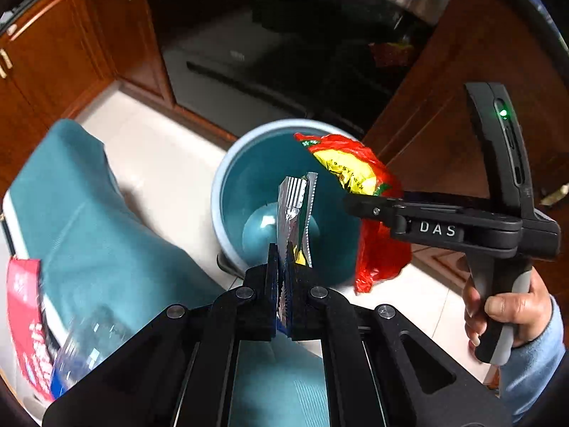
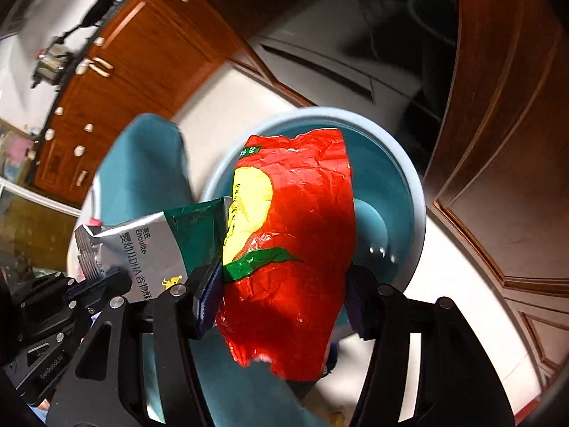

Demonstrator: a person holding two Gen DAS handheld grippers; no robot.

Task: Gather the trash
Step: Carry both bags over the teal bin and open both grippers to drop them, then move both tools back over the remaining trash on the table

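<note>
Both grippers over the teal bin (image 1: 249, 178) at frame centre — left gripper (image 1: 282, 259) fingers pinch a silver wrapper (image 1: 293, 210), right gripper (image 2: 281, 284) fingers clamp a red bag (image 2: 306, 220).

The bin (image 1: 256, 174) is teal inside with a pale blue rim. The crumpled wrapper (image 2: 302, 220) is red with a yellow patch and green band. The foil packet (image 2: 156, 238) is silver and dark green. The cloth (image 1: 81, 206) is teal.
</note>
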